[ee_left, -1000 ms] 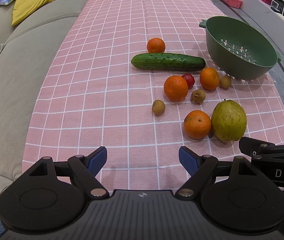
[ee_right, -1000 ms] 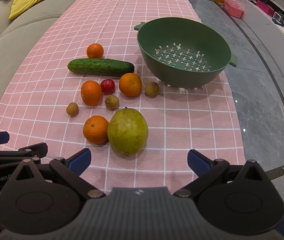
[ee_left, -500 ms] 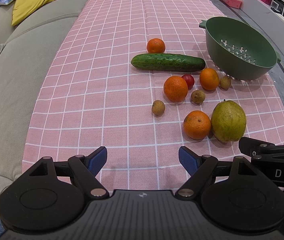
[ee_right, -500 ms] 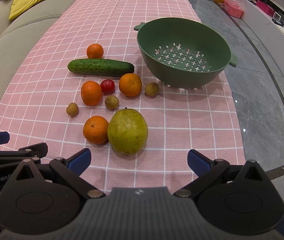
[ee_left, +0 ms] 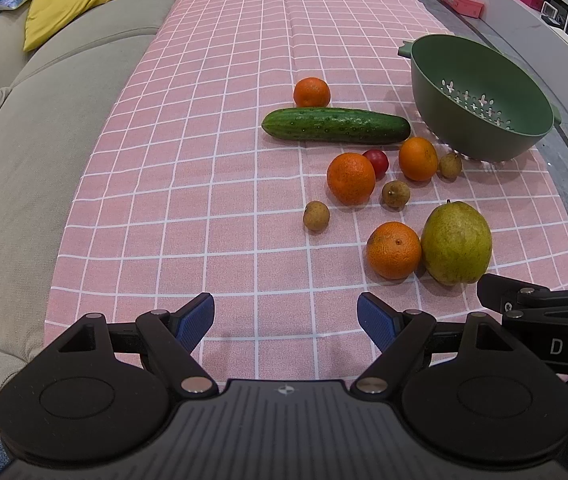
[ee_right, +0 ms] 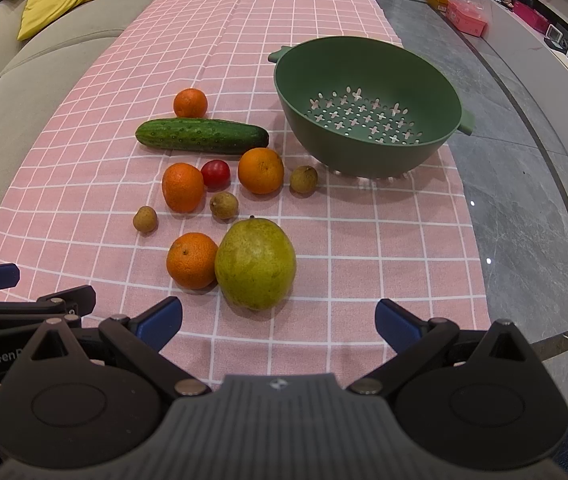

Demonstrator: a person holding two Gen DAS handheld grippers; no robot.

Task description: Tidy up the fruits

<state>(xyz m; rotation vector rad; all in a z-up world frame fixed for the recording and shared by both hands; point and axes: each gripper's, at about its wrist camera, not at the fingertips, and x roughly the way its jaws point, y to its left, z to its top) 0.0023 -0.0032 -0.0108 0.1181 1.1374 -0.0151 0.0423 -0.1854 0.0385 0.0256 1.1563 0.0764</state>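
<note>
Pink tablecloth (ee_right: 323, 240), left gripper (ee_right: 12, 296) half cropped

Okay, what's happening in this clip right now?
Nothing is being handled yet. The left gripper and right gripper both hover open at the near edge of the pink tablecloth. The oranges, pear and cucumber lie loose beside the green colander, which holds nothing.

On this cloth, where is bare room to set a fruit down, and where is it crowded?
Bare checked cloth runs from the sofa to the cucumber, and beyond the far orange. The green colander holds nothing. Crowded: the cluster between cucumber and pear, where oranges, tomato and small brown fruits sit close.
</note>
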